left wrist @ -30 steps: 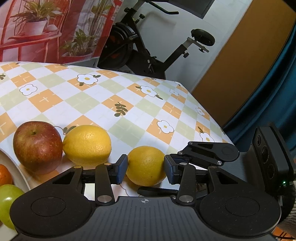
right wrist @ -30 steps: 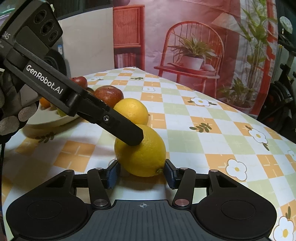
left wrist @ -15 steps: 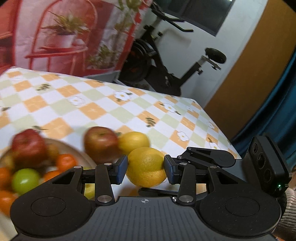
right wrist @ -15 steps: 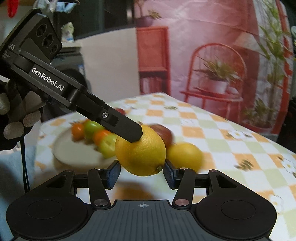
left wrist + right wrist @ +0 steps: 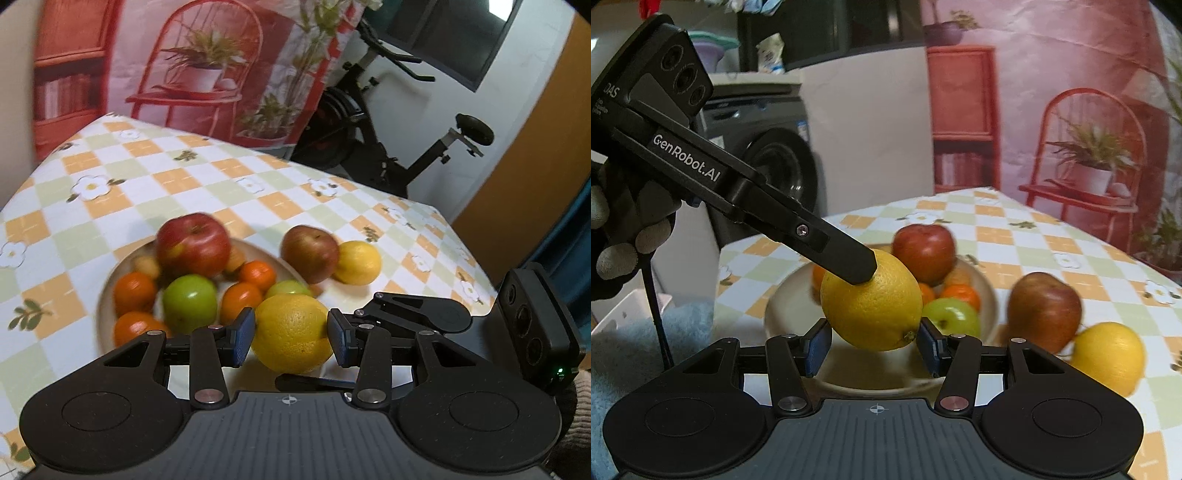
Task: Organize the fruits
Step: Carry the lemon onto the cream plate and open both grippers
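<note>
Both the left gripper [image 5: 291, 338] and right gripper [image 5: 873, 345] clamp one lemon [image 5: 291, 332] between their fingers, sharing its weight above the fruit plate [image 5: 786, 306].

Checked tablecloth [image 5: 207, 184] in orange, green and white with flower prints. Behind it, printed backdrop [image 5: 207, 70] showing a red chair and potted plants. Black exercise bike [image 5: 388, 122] against a white wall [image 5: 491, 122]; orange-brown panel [image 5: 535, 155] further right. Washing machine [image 5: 775, 155] at left in right wrist view.
</note>
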A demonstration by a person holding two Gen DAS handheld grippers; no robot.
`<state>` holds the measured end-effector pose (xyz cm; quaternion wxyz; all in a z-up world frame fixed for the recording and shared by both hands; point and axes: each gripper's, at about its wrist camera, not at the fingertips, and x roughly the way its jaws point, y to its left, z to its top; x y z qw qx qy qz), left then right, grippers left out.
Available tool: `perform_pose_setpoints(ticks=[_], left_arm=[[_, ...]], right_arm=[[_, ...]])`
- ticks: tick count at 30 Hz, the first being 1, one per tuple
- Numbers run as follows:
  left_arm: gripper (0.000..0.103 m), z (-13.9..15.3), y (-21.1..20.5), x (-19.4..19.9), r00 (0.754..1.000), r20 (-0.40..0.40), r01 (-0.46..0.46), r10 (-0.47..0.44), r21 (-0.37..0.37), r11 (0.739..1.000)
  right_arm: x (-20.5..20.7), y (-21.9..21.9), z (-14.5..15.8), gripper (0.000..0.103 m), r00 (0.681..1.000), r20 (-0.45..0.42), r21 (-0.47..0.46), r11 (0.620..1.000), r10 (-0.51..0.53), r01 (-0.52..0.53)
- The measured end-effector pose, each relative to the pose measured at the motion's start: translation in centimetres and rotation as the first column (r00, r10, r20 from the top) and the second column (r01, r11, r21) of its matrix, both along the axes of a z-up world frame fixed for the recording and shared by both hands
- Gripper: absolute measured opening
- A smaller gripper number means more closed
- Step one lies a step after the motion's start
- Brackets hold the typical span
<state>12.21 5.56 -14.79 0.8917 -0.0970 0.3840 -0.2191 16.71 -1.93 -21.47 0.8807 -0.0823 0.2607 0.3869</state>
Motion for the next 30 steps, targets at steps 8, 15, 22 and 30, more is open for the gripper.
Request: perform_pose_setpoints(ticks=[8, 15, 22, 30], left_arm=[[0.046, -1.2, 2.5, 0.2, 0.998, -0.035, -0.056, 0.056, 0.007, 0.998], [0.046, -1.8, 3.7, -0.1, 0.994, -0.051, -0.098, 0.098, 0.020, 0.995], [0.047, -1.9, 4.8, -0.5, 0.990, -0.052, -0.131, 0.132, 0.022, 0.991], [0.048, -1.9, 5.2, -0.9, 0.987, -0.053, -0.151, 0.152, 0.024, 0.988]], right_arm=[[1.1, 2.9, -1.3, 0.047, 0.998, -0.053, -0.026, 0.999, 0.043, -0.044], [2.0, 4.7, -1.9, 0.047, 0.994, -0.078, -0.051, 0.995, 0.079, -0.083], [2.3, 6.1, -2.1, 0.047, 0.992, -0.076, -0.062, 0.993, 0.098, -0.102], [2.2, 7.0, -2.3, 0.047, 0.992, -0.056, -0.086, 0.990, 0.109, -0.114]])
